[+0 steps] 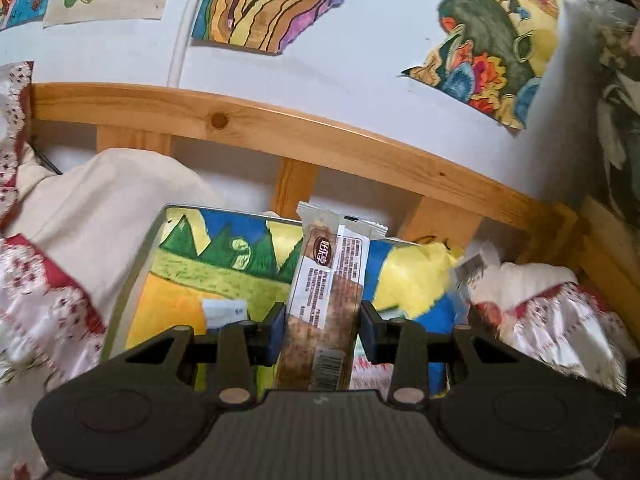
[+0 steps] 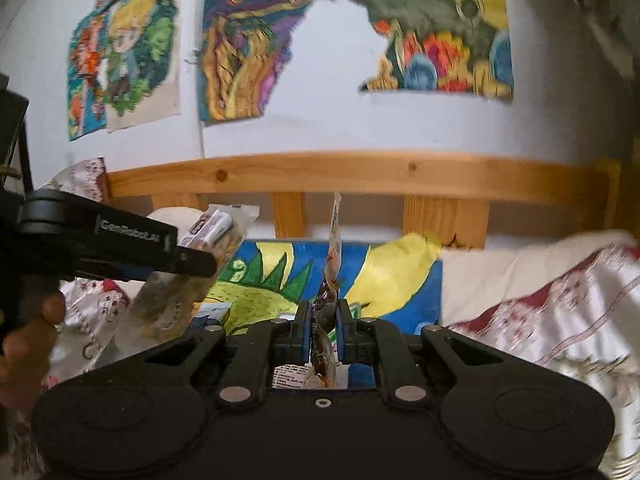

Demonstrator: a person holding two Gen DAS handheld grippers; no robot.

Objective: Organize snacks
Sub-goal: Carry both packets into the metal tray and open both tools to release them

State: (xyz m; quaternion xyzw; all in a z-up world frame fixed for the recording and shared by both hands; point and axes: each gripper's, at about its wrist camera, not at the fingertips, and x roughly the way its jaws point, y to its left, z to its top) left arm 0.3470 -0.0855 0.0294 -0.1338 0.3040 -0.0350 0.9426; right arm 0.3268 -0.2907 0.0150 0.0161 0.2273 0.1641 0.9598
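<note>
My left gripper (image 1: 323, 326) is shut on a long snack bar (image 1: 324, 300) in a clear wrapper with a brown and white label, held upright above a colourful painted board (image 1: 224, 276). The same bar (image 2: 192, 276) shows at the left of the right wrist view, in the left gripper's fingers (image 2: 188, 258), with a hand below. My right gripper (image 2: 324, 330) is shut on a thin snack packet (image 2: 333, 256) seen edge-on, standing up between the blue pads. Small white packets (image 1: 224, 312) lie on the board.
A wooden bed rail (image 1: 280, 132) runs across behind the board, with a white wall and colourful drawings (image 1: 276, 4) above it. Cream and red-patterned bedding (image 1: 60, 260) lies left and right of the board (image 2: 560, 312).
</note>
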